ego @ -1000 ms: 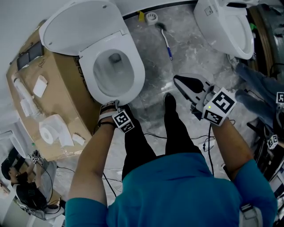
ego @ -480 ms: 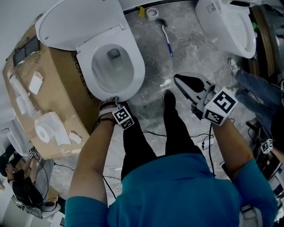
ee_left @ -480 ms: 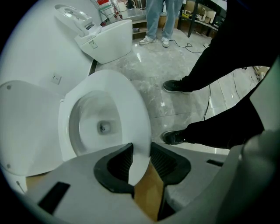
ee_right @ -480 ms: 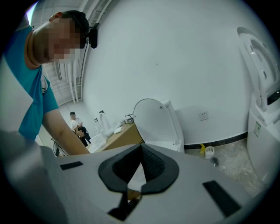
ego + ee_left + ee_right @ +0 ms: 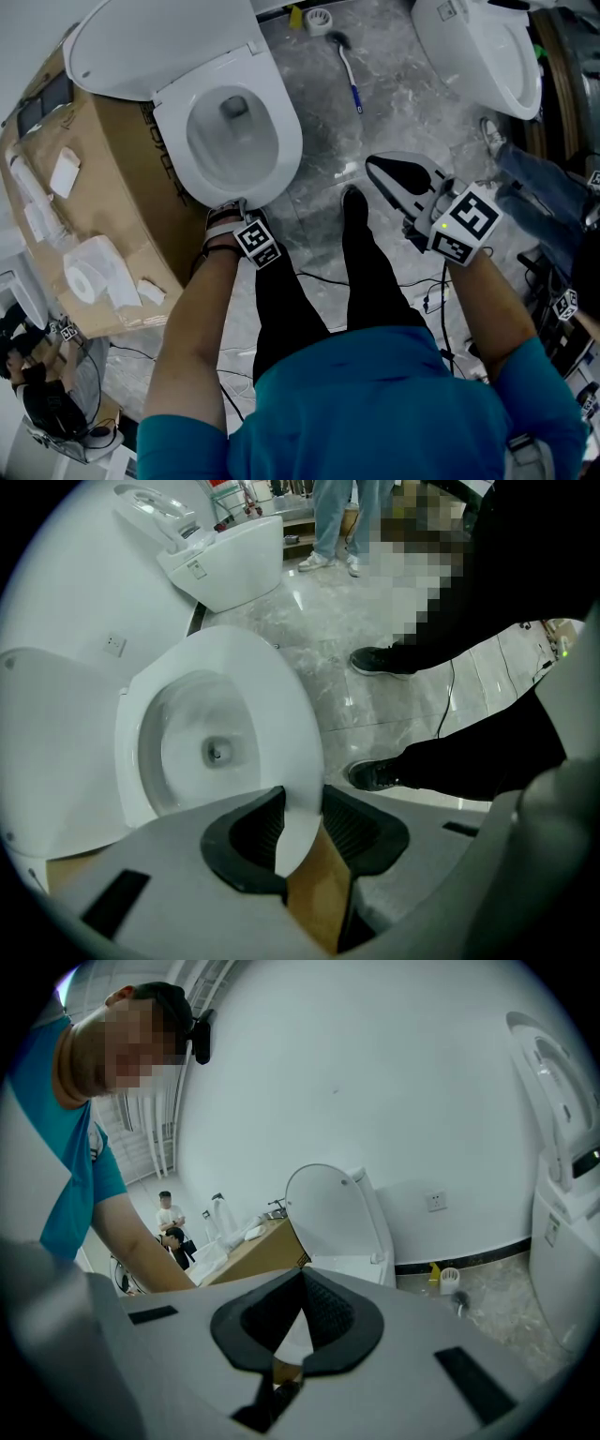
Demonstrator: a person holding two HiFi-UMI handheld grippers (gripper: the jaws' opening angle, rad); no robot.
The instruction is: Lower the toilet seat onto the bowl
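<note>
Gripping the front lip of the toilet seat [image 5: 289,141], your left gripper [image 5: 300,803] has its jaws set at a narrow gap. The white rim fills that gap, and both ribbed pads [image 5: 259,832] lie against it. The seat lies flat on the bowl [image 5: 230,141], its ring level around the opening. The lid [image 5: 159,42] stands raised behind it, towards the wall. Your left forearm reaches straight down to the front of the toilet. In the head view the marker cube sits just below the rim. Under the pinched rim, a strip of brown cardboard shows between the jaws. It belongs to the cardboard box [image 5: 103,178] that stands just beside the toilet.

Your right gripper [image 5: 371,167] hangs well apart from the toilet, over the marbled floor [image 5: 403,103] and near the toe of your shoe [image 5: 354,202]. Its jaws meet at the tips. Nothing is between them, and they touch nothing. The right gripper view looks across to the raised lid and the white wall behind it.

Other items noted:
- A paper roll [image 5: 82,279] lies on top of the box.
- A toilet brush [image 5: 349,80] lies on the floor beyond the bowl.
- A second toilet [image 5: 478,52] stands at the far right, well apart from both grippers.
</note>
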